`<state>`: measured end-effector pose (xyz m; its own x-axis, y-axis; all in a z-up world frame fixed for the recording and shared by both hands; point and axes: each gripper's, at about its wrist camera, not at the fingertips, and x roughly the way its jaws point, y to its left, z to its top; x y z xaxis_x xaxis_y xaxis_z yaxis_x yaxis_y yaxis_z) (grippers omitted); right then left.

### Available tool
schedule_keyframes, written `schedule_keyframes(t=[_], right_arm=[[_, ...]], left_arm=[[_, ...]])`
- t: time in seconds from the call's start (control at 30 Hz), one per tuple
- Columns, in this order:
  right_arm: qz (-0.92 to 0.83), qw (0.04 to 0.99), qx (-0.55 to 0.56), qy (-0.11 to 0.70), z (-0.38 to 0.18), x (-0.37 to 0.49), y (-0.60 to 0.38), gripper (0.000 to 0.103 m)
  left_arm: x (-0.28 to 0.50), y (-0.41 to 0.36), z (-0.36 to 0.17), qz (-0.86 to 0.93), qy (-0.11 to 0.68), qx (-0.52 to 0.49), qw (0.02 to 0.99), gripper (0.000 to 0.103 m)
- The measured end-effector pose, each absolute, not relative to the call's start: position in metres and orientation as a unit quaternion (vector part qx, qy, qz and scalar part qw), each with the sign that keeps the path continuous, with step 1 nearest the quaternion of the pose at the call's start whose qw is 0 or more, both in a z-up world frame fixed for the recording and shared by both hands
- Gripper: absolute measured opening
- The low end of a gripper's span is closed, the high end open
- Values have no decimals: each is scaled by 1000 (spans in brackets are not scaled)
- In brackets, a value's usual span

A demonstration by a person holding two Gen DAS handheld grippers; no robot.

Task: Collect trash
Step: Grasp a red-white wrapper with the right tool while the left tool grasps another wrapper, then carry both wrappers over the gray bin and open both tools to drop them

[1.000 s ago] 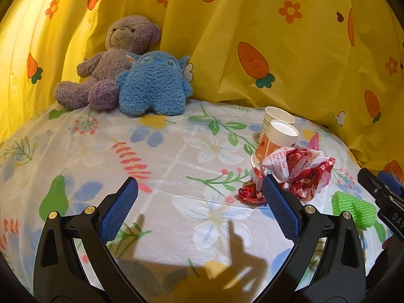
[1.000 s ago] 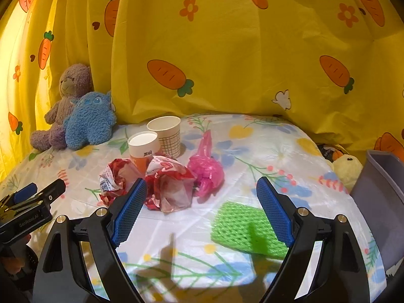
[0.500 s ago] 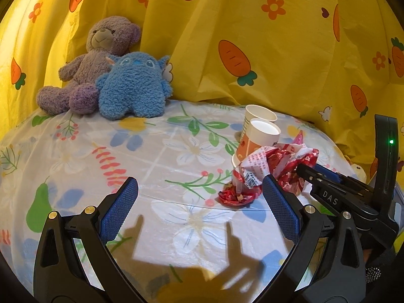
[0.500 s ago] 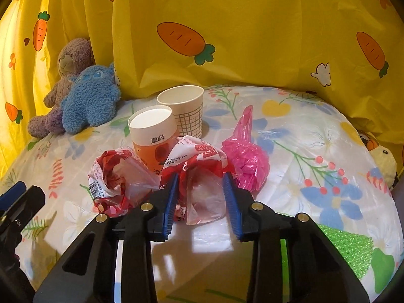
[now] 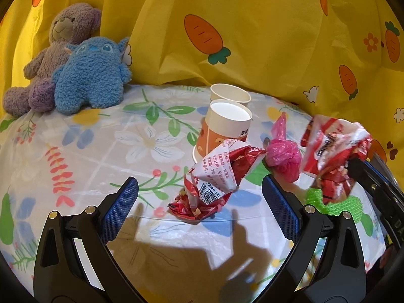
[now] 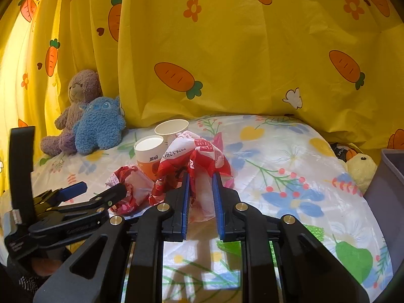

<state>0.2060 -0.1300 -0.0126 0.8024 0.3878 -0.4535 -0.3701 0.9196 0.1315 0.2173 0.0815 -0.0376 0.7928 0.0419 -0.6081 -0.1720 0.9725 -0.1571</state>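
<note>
A yellow curtain carries orange carrots. The desk cover is white with flowers and leaves. Red-and-white wrapper, pink bag, green mesh, orange-and-white cup, blue plush, purple-brown bear.

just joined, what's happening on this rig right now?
Trash pickup on a flower-print table. The right gripper is shut on a red-and-white wrapper and holds it off the surface. The left gripper is open, hovering in front of a second crumpled red wrapper that lies on the table. Not yet collected: two paper cups, a pink bag and green foam netting. A grey bin sits at the right edge.
</note>
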Motion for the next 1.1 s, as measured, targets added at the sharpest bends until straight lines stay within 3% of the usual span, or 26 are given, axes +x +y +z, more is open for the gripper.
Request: schedule_keyframes(t=[0.13, 0.2, 0.3, 0.77, 1.1], right_arm=[[198, 951, 27, 237, -13, 196, -144, 19], [197, 952, 28, 233, -13, 190, -149, 19], [194, 954, 26, 227, -13, 182, -155, 19], [167, 960, 35, 221, -10, 134, -191, 19], [121, 968, 36, 218, -10, 104, -221, 19]], left_arm=[[229, 85, -48, 39, 345, -124, 930, 75], [230, 85, -50, 27, 353, -127, 926, 50], [226, 86, -51, 21, 351, -137, 926, 43], [138, 52, -10, 5, 271, -107, 957, 39], [116, 15, -4, -36, 262, -91, 960, 39]])
